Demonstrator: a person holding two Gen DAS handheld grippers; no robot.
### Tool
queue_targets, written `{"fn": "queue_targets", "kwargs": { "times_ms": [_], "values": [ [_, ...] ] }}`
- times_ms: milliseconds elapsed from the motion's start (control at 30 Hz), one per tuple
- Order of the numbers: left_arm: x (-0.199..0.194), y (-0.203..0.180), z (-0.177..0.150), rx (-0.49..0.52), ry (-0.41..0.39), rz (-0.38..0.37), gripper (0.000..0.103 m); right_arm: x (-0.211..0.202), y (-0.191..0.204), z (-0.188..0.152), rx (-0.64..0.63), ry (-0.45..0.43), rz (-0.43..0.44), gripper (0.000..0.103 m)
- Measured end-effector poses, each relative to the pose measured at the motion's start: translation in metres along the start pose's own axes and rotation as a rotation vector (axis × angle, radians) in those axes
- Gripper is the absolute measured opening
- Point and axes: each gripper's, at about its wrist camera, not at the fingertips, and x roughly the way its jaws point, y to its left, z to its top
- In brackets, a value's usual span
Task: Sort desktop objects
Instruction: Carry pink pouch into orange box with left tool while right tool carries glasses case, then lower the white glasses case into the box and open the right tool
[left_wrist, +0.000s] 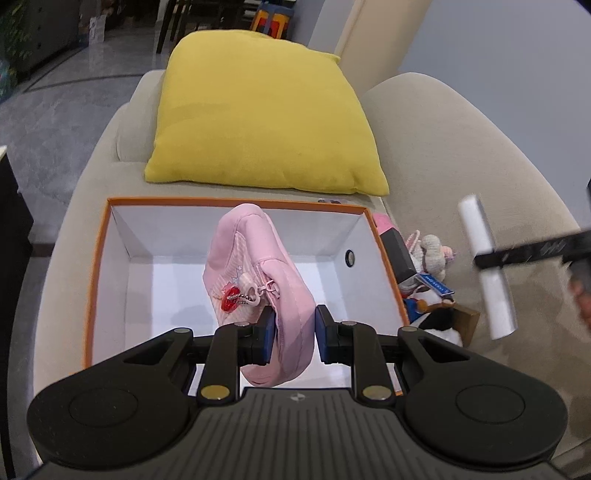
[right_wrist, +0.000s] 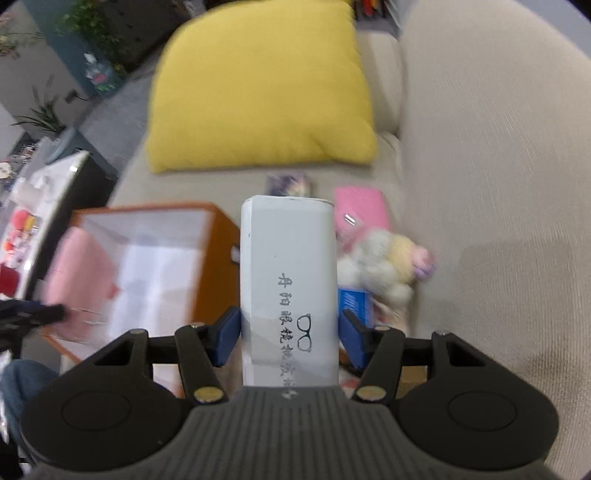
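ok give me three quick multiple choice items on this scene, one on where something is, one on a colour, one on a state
1. Where is the pink pouch?
A. over the orange-rimmed box
B. on the yellow cushion
C. on the floor

2. What colour is the case in the right gripper?
A. black
B. white
C. green

3. What state is the left gripper in?
A. open, holding nothing
B. out of view
C. shut on the pouch

Answers: 1 A, the box walls surround it. 2 B, the glasses case is white with dark print. 3 C, both jaws press its fabric.

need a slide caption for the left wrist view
Left claw holds a pink pouch over the orange box on the sofa, yellow cushion behind.
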Motion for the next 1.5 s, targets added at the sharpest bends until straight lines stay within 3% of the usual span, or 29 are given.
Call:
{"fn": "queue_targets", "kwargs": {
  "times_ms": [233,367,500,767,900,1200,1333,1500],
  "values": [
    [-0.007,0.019,-0.010,-0.024,-0.019,-0.021,0.026,-0.009,0.086,0.019,-0.098,-0.016,0.090,0.060],
    [-0.010,0.034,-0.017,-0.054,-0.029,-0.033,0.026,0.031,0.133,0.021,-0.144,0.056,0.070,0.060],
    [-0.012,0.051,-0.022,-0.094,-0.037,-0.048,0.025,0.089,0.156,0.019,-0.116,0.162,-0.005,0.060],
    [-0.005,0.069,-0.026,-0.121,-0.041,-0.100,0.025,0.174,0.160,0.007,-0.078,0.286,-0.191,0.060],
    [0.003,0.075,-0.029,-0.129,-0.031,-0.116,0.026,0.185,0.172,0.005,-0.143,0.278,-0.276,0.060],
    [0.005,0.081,-0.032,-0.147,-0.033,-0.154,0.026,0.221,0.175,-0.004,-0.197,0.399,-0.394,0.059],
    [0.008,0.085,-0.032,-0.154,-0.027,-0.160,0.026,0.230,0.173,-0.007,-0.231,0.432,-0.402,0.062],
    [0.010,0.086,-0.035,-0.159,-0.017,-0.163,0.026,0.220,0.173,0.001,-0.301,0.454,-0.290,0.077]
  ]
}}
